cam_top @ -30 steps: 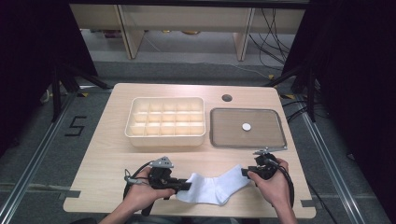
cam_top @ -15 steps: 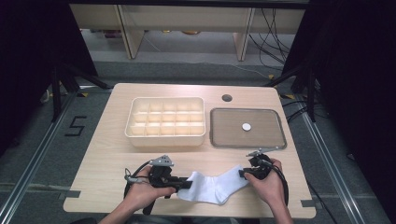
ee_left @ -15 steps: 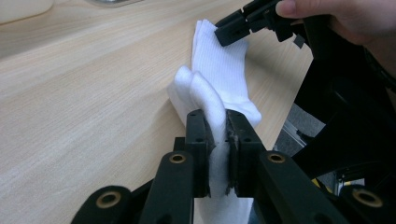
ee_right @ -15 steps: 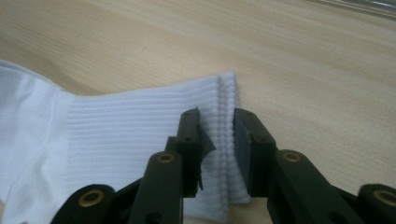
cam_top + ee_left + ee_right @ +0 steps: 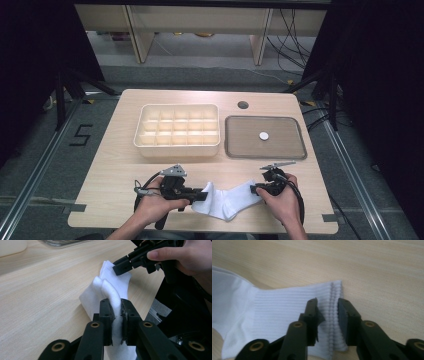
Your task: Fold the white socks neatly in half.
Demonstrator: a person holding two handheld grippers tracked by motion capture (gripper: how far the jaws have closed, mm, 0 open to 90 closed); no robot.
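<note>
1. The white socks (image 5: 225,202) are lying at the near edge of the worktop (image 5: 115,165), stretched out between the two hands, the ribbed cuffs pointing to the right.
2. The left hand-held gripper (image 5: 117,322) is clamping down hard on the toe end: in the left gripper view the cloth is bunching up between its two black jaws.
3. The right hand-held gripper (image 5: 329,315) is straddling the ribbed cuff edge, its jaws having just been opening a little; in the right gripper view a gap is showing at each pad, so it is not pinching the cloth.
4. The person's left hand (image 5: 152,207) and right hand (image 5: 282,202) are wrapping around the gripper bodies in the high view.
5. Farther back, a cream compartment box (image 5: 177,131) is sitting mid-worktop, well apart from the socks.
6. Just beside it on the right, a grey tray (image 5: 290,145) is carrying a small white disc (image 5: 263,135).
</note>
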